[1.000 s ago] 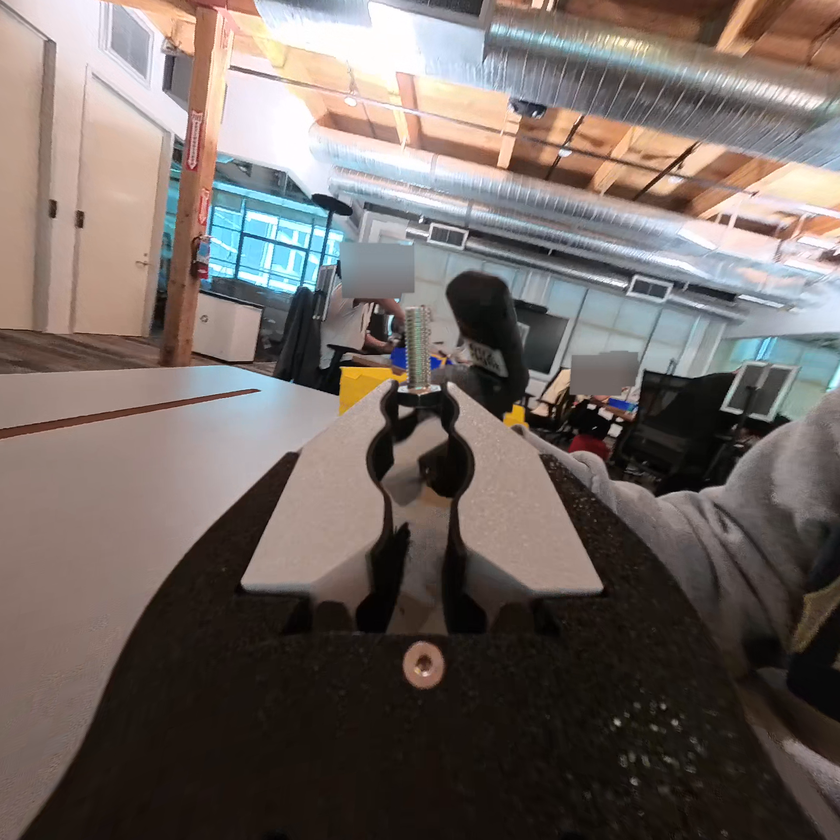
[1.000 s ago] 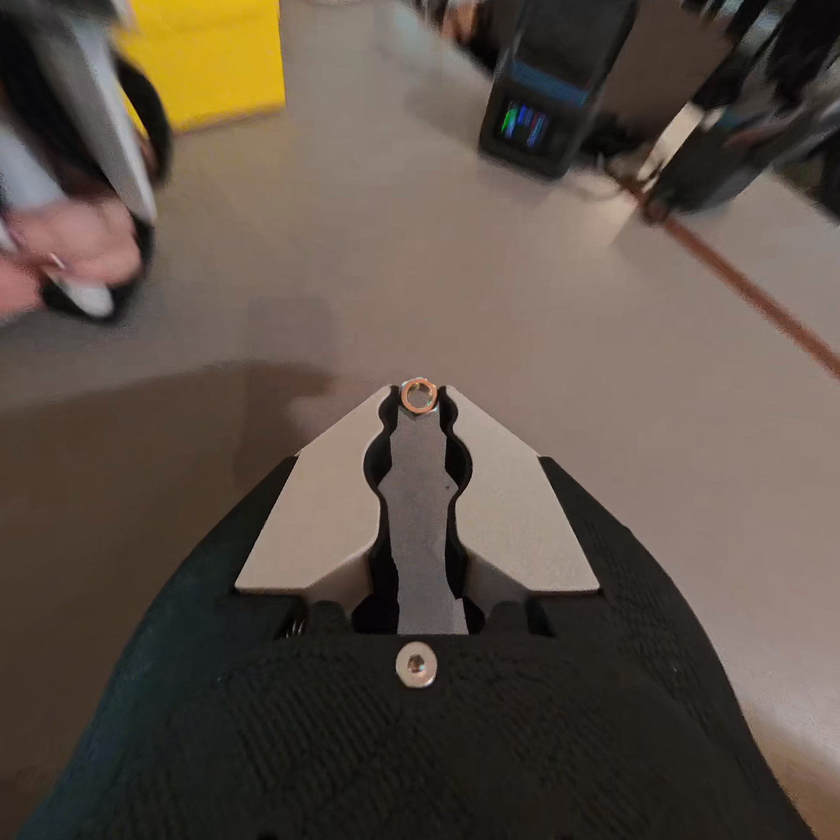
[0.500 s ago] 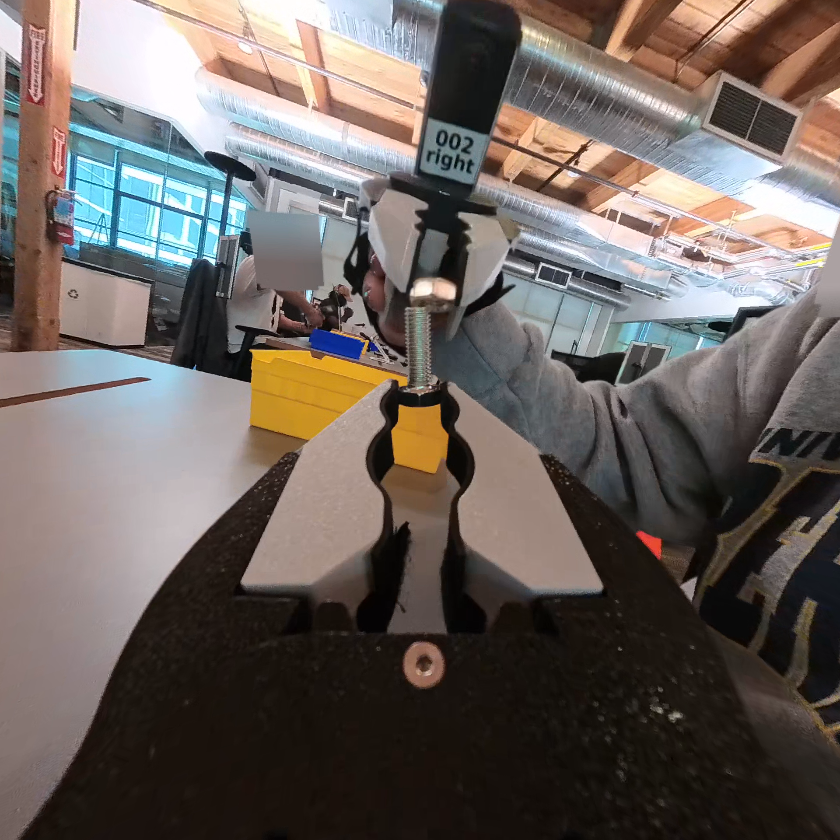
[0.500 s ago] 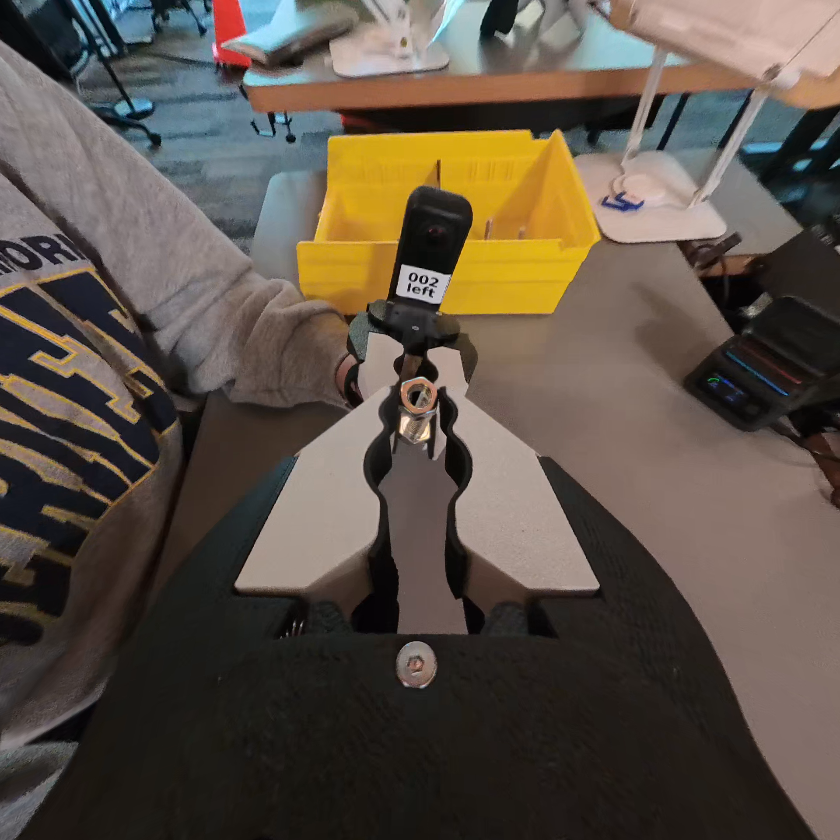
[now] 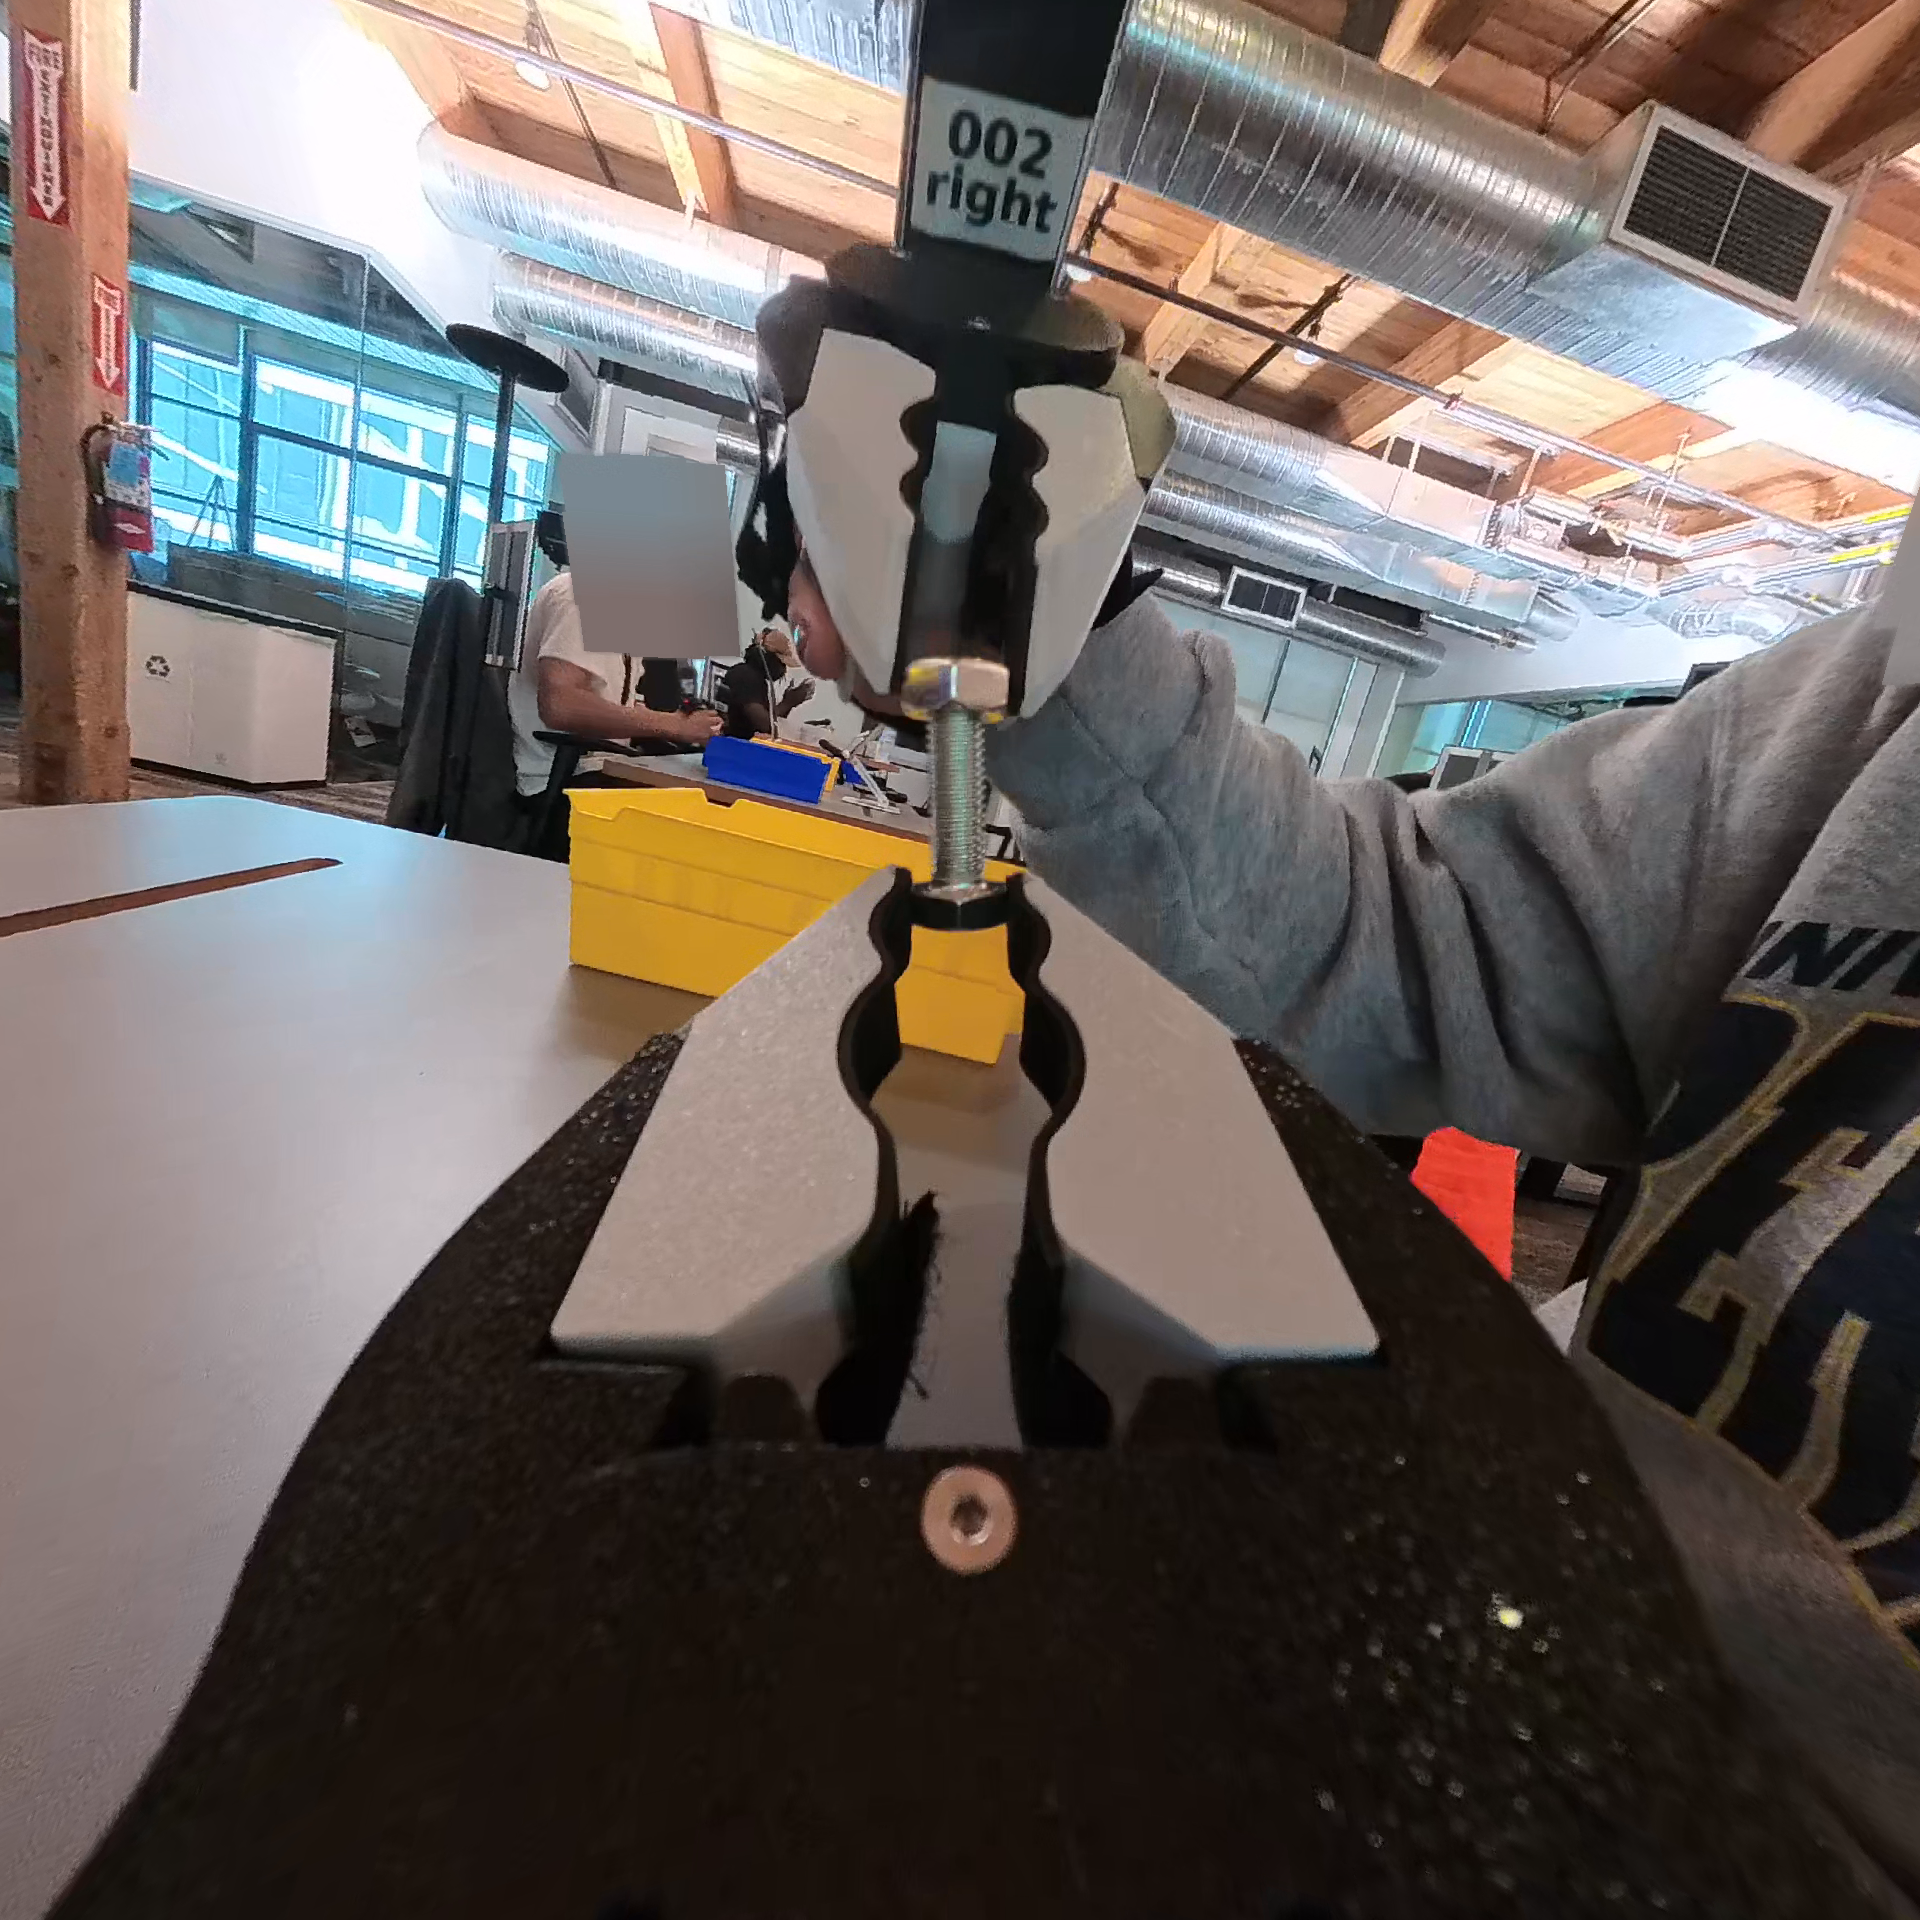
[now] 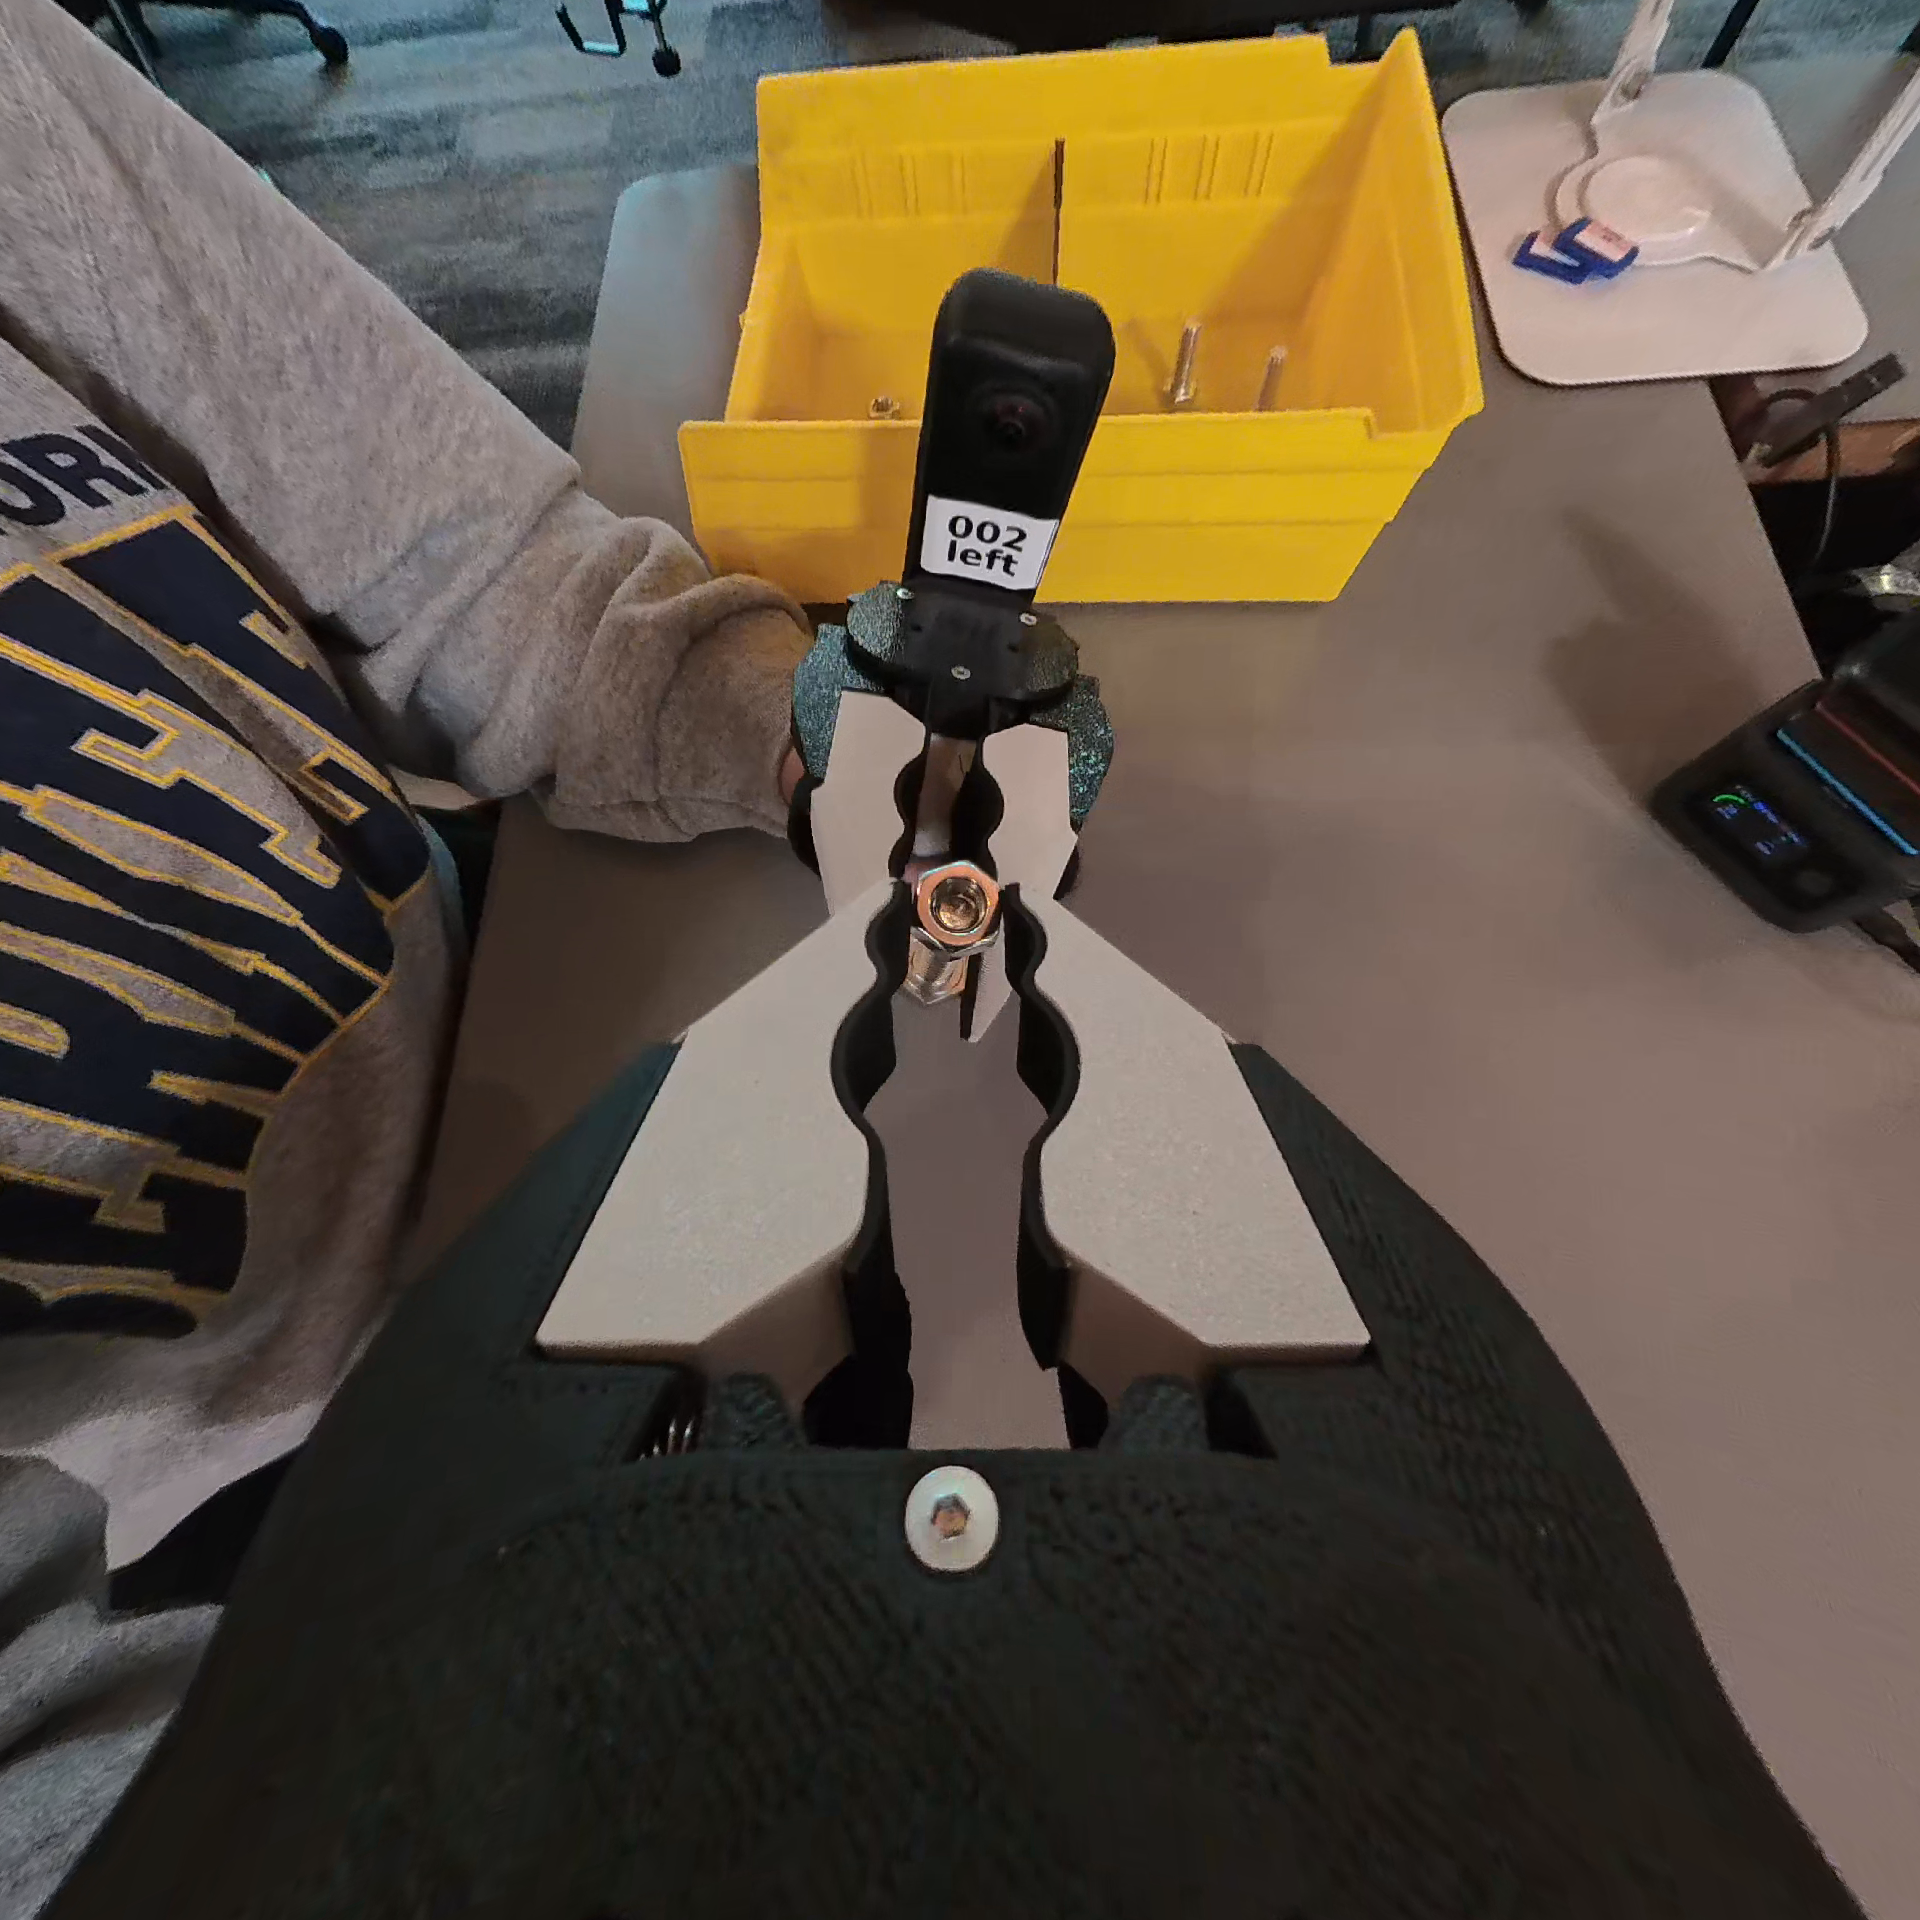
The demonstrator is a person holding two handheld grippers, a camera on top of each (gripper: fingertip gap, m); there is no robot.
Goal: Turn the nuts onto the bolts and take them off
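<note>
My left gripper (image 5: 958, 906) is shut on the head of a steel bolt (image 5: 958, 800) and holds it upright, thread up. My right gripper (image 5: 956, 691) comes down from above and is shut on a hex nut (image 5: 954, 688) that sits on the tip of the bolt's thread. In the right wrist view I look down on the nut (image 6: 954, 906) between my right gripper's tips (image 6: 954, 902), with the bolt (image 6: 933, 977) under it and the left gripper (image 6: 951, 862) beyond and below.
A yellow bin (image 6: 1091, 343) with a divider stands on the grey table (image 6: 1351, 831); it holds two bolts (image 6: 1226, 374) and a small nut (image 6: 883, 405). A black device with a screen (image 6: 1808, 810) sits at the right. The person's grey sleeve (image 6: 499, 644) is at the left. The grippers are tip to tip, or close to it.
My right gripper swung in with the nut and came down over the bolt; the nut now sits on the thread's tip. The left gripper kept hold of the bolt, tilting its view a little.
</note>
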